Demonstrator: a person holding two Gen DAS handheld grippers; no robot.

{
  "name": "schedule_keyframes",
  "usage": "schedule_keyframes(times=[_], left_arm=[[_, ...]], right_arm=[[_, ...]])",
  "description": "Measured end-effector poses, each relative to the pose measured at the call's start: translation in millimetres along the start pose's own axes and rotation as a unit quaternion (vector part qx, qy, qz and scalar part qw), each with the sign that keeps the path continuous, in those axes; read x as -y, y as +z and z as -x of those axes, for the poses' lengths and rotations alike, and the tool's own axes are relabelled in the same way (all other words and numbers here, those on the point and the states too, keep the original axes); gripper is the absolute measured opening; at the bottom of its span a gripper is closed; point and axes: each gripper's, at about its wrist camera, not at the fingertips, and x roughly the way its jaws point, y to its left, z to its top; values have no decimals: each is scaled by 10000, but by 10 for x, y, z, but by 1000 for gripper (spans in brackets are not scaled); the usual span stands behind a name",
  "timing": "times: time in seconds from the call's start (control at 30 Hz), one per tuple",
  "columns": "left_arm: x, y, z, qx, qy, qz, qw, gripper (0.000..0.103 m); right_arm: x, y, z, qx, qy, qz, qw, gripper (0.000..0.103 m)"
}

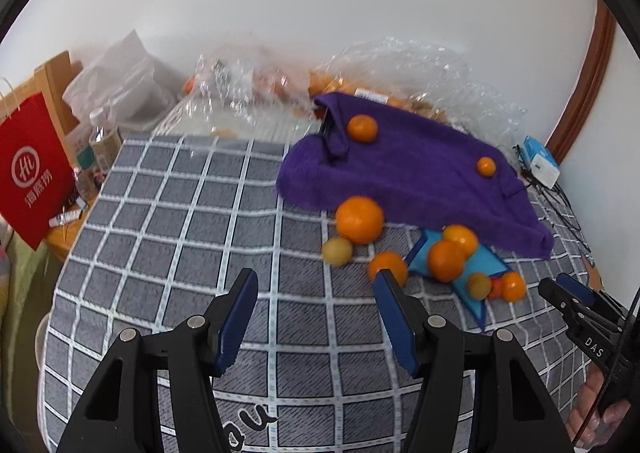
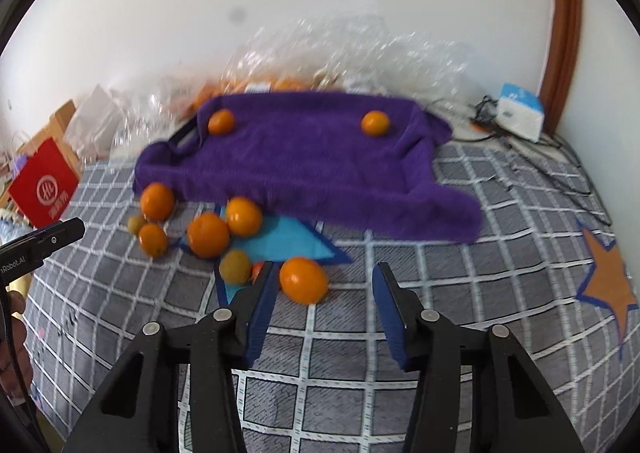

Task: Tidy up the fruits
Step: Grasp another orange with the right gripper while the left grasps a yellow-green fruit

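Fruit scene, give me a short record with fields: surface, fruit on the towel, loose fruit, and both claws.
surface: grey checked cloth
towel: purple towel, draped over something with a dark handle at its left end
fruit on towel: two oranges, left and right
loose fruit: cluster in front of the towel, oranges plus two yellowish fruits, some on a blue paper
nearest fruit: orange just ahead of the right claw
left claw: open, empty
right claw: open, empty
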Motion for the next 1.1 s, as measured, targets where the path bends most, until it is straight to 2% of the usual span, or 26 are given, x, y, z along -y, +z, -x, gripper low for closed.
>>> schedule_keyframes(times=[0.13,0.3,0.43,0.47,0.5,0.7,0.97,1.1], left_arm=[[-59,-111,-103,-143,23,10,9999,58],[-69,-138,-194,-262,-135,97,9995,58],[11,-135,-266,-292,-191,-4,9994,58],[35,-130,-286,-308,-198,-28,9993,58],[49,-125,-299,-313,-203,-34,9993,58],[50,-49,-371,-247,-178,35,9995,58],[63,93,-610,-353,-215,213,9989,36],[76,108,-721,-373,-413,326,9979,35]], right_arm=[[-70,-66,-214,-198,15,115,9997,42],[-101,-92,-370,-325,17,162,9993,41],[-115,-84,-443,-328,-16,235,9992,40],[-115,-86,-455,-315,-13,258,9992,38],[-111,-83,-461,-317,0,267,9991,31],[-3,-84,-417,-185,-115,252,9994,31],[233,-90,-442,-180,-89,88,9998,31],[234,-116,-465,-146,-1,88,9999,31]])
